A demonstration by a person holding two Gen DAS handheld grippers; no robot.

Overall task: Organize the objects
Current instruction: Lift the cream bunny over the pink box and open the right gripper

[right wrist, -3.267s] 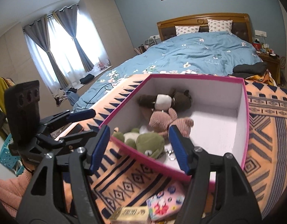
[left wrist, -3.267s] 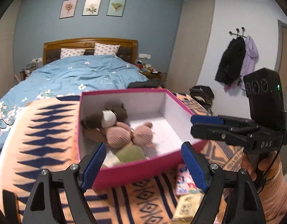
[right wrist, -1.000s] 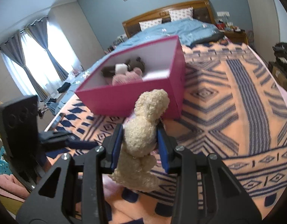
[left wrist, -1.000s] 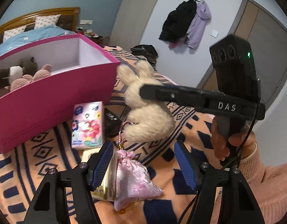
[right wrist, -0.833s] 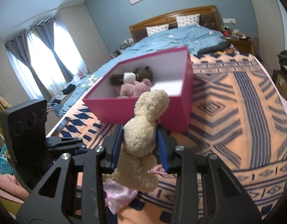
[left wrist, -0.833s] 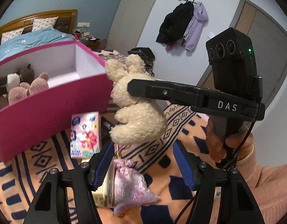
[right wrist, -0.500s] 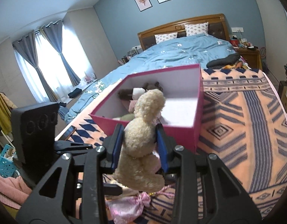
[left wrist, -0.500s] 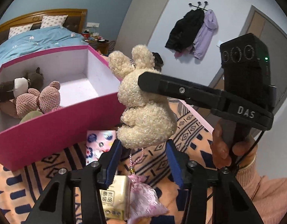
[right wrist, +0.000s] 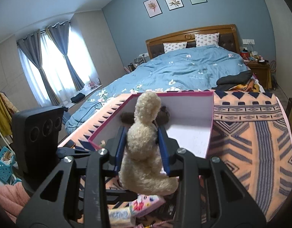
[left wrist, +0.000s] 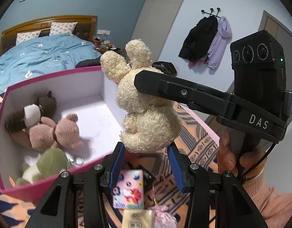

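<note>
Fingers (right wrist: 162, 148) of the right gripper (right wrist: 142, 148) pinch a fluffy cream curly plush bunny (right wrist: 144, 142), hiding part of the pink cardboard box (right wrist: 208, 148); left gripper (left wrist: 145, 168) fingers are spread.

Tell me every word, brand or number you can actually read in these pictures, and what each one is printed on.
"DAS": white letters on the black body of the right gripper, seen from the left wrist view.
Tiny print rings the three lenses on its camera block: too small to read.
The pink flowered packet and the yellowish box carry print, too blurred to read.
Embroidered script on the blue duvet: unreadable.
</note>
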